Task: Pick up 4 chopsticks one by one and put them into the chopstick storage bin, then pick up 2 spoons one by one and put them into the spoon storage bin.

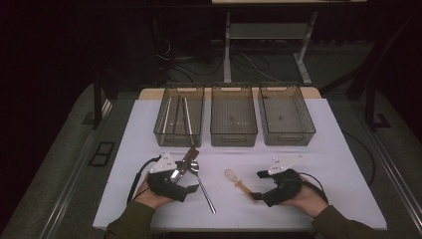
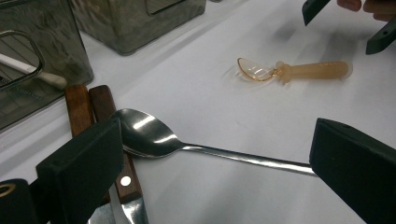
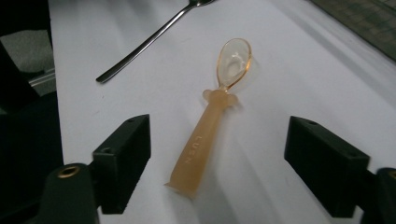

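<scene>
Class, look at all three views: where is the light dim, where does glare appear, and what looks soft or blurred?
High view: dim, dark surroundings, the white table brightest. Left gripper view: bright glare streaks on the metal spoon bowl; the bins behind look soft. Right gripper view: the amber spoon is fairly sharp, while the table's far edge blurs.

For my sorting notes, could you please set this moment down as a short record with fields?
surface: white table
bins: three clear bins in a row at the far side
left bin contents: long pale utensils
right gripper: jaws open either side of the amber spoon, not pressing it
left gripper: open over the metal spoon
also: wooden-handled knives beside the metal spoon
</scene>
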A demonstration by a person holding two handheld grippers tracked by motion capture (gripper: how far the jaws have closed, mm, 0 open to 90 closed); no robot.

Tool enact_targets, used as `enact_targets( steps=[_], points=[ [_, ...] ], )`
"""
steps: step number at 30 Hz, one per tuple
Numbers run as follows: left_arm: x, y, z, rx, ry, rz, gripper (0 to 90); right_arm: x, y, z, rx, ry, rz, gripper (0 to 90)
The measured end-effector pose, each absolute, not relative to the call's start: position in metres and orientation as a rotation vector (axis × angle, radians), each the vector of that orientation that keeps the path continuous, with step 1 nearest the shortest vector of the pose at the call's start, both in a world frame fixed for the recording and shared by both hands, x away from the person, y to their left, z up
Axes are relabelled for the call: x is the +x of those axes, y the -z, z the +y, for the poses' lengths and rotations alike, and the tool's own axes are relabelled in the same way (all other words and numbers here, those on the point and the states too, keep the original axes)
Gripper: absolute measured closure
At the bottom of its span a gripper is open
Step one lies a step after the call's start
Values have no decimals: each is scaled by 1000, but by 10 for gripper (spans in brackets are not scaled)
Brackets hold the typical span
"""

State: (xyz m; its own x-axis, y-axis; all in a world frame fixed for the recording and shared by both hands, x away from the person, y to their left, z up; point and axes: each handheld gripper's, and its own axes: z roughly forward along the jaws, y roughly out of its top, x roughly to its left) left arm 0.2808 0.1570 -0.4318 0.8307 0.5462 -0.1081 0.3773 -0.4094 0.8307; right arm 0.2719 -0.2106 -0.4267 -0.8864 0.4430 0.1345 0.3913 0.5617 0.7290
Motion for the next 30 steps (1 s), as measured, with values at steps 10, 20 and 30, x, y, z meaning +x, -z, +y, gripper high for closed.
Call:
enact_targets(
  steps=[10,20,30],
  points=[
    [281,432,156,2050,-222,677,17,268,436,-200,689,-1143,2778,386],
    [280,432,157,2048,-221,675,17,266,443,-191,636,-1045,2822,492],
    [281,432,155,2058,-224,672,17,263,444,-189,603,-1005,2791,563]
  ],
)
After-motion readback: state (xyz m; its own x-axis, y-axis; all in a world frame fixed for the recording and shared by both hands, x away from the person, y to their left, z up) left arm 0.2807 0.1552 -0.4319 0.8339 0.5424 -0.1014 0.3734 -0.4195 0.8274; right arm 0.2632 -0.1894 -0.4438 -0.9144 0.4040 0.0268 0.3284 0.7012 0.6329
